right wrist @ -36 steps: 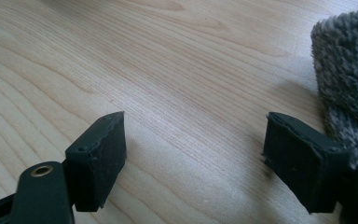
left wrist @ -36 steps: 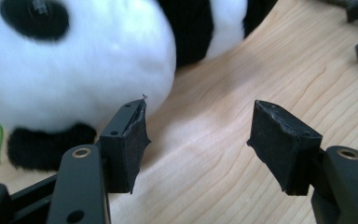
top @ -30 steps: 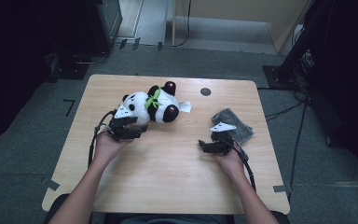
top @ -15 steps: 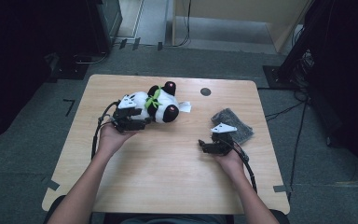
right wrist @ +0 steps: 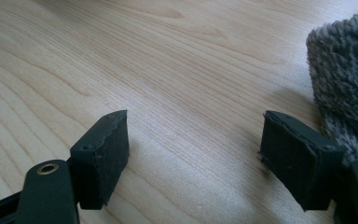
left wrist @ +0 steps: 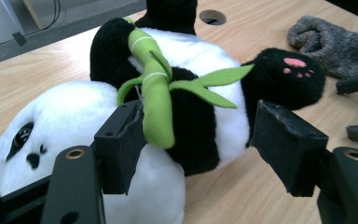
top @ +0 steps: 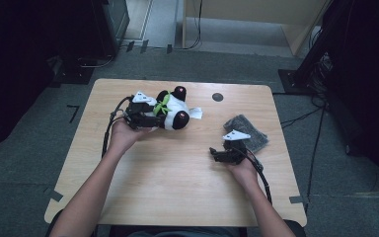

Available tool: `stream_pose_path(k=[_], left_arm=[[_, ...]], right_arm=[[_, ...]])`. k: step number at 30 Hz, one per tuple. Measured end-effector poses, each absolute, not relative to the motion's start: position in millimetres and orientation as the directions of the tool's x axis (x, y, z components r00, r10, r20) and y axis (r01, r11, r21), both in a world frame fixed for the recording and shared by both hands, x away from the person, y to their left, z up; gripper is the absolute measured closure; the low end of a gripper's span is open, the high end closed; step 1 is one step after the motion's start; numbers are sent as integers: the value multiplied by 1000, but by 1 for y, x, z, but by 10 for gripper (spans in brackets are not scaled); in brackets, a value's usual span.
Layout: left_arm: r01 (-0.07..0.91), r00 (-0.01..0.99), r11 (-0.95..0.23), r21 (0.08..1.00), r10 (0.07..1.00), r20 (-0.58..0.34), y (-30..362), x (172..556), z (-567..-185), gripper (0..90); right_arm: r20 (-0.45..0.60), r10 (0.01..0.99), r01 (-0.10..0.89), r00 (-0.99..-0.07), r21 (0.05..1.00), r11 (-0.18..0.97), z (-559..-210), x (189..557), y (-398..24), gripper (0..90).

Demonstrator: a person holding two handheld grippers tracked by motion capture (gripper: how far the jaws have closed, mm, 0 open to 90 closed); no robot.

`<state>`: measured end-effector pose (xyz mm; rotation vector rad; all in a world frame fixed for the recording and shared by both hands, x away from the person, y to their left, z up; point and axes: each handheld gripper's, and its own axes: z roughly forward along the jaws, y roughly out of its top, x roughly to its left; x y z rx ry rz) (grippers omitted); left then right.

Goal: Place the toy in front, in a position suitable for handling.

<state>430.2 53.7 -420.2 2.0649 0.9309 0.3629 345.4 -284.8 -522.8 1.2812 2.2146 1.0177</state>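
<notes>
High view shows the plush panda lying on its back at the far left of the table, with the left gripper at its near side. Its jaws have just been opening and stand apart around the belly and the green felt bamboo, one pad touching the bamboo, no squeeze evident. Soft, light and squashy by the look; the torso seems the surest hold. Right gripper rests open on bare wood beside a grey fuzzy cloth. No containers present.
</notes>
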Motion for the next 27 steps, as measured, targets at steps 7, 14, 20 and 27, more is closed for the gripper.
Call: stream_pose_path(k=[7, 14, 20, 27], left_arm=[[501, 683, -365, 784, 723, -100, 49, 442, -431, 316], [480, 683, -385, 788, 727, -61, 41, 446, -439, 341], [465, 665, -374, 802, 746, -37, 43, 447, -445, 515], [515, 651, -346, 784, 753, -96, 45, 445, -440, 657]], right_arm=[[27, 861, 581, -509, 749, 320, -523, 345, -285, 240], [27, 860, 580, -509, 750, 319, -523, 345, -285, 242], [27, 860, 579, -510, 749, 320, -523, 345, -285, 244], [30, 861, 595, -507, 735, 325, -520, 346, -284, 288]])
